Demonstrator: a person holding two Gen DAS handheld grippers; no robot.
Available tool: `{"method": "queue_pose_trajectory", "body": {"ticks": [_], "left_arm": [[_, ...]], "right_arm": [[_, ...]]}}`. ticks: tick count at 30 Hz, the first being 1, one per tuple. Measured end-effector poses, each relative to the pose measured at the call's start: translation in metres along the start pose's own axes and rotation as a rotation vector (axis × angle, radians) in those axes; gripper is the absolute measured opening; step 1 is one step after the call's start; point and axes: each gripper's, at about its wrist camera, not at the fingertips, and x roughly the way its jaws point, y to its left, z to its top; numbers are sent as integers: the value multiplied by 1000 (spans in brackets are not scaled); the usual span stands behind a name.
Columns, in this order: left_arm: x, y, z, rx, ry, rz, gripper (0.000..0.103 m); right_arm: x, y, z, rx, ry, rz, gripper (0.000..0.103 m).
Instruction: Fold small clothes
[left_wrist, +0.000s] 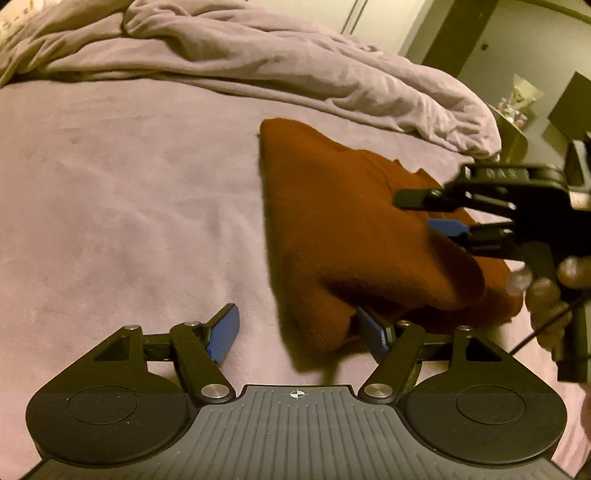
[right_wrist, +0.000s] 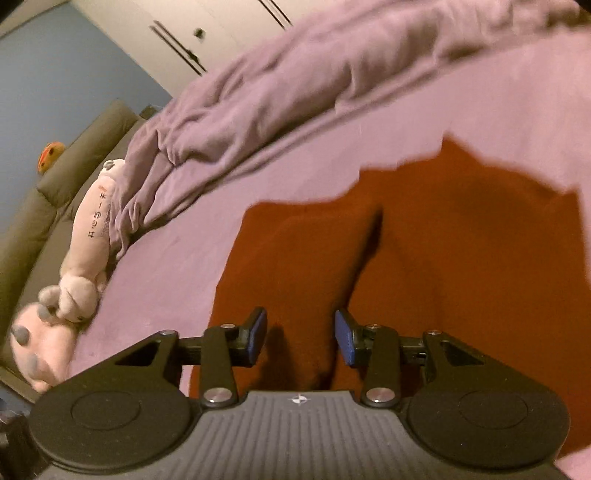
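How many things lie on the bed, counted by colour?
Rust-orange: 1, the knitted garment
Lilac: 1, the bunched duvet
Pale pink: 1, the plush toy at the bed's edge
Total: 3

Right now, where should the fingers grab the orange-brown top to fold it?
Grab the orange-brown top at the near corner that hangs toward the left gripper, I think. It is a thin loose edge with lilac bedsheet showing beside it, so come in low from the near side. The middle is thick and bunched, harder to pinch. The right gripper hovers open over it.
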Motion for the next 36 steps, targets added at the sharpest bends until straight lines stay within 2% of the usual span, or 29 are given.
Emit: {"method": "queue_pose_trajectory", "body": {"ticks": [2,3,4,7,10,13,16,18,20,22,24,25,29,33,36], "left_arm": [[3,-1,-1,9,0,12,78],[3,-2,0,7,0,13,79],[3,-2,0,2,-2,13,79],[-1,-4,1,-20,-6,14,79],[-13,-6,5,-21,-27,-22,79],[-19,-10,11,-11,-56,-25,79],[-9,-10,13,-24,-26,-32,81],[0,-9,11,-40,8,-40,81],[3,-8,8,-30,20,-30,81],[3,-7,4,-19,20,-24,81],[3,-4,3,-22,18,-28,81],[3,-4,3,-24,17,-29,81],[6,-9,1,-6,19,-21,83],[5,-16,-2,48,23,-2,85],[7,-17,-3,50,29,2,86]], "right_arm": [[6,2,-2,-14,3,1,30],[6,4,-3,-42,1,-5,15],[6,8,-4,-76,-7,-21,11],[-8,25,-10,-210,-73,-107,9],[-33,38,-15,-331,-144,-148,9],[-32,32,-17,-383,-119,-230,9],[-14,13,-20,-384,-63,-285,9],[-9,4,-20,-364,-64,-278,10],[-17,0,-16,-303,-67,-241,15],[-32,-3,-15,-254,-96,-217,33],[-44,-11,-16,-226,-114,-222,47],[-48,-18,-15,-189,-114,-211,50],[-45,-46,-11,-30,-64,-136,50],[-34,-42,-4,2,-54,-55,55],[-22,-28,3,-17,-41,-14,56]]}}
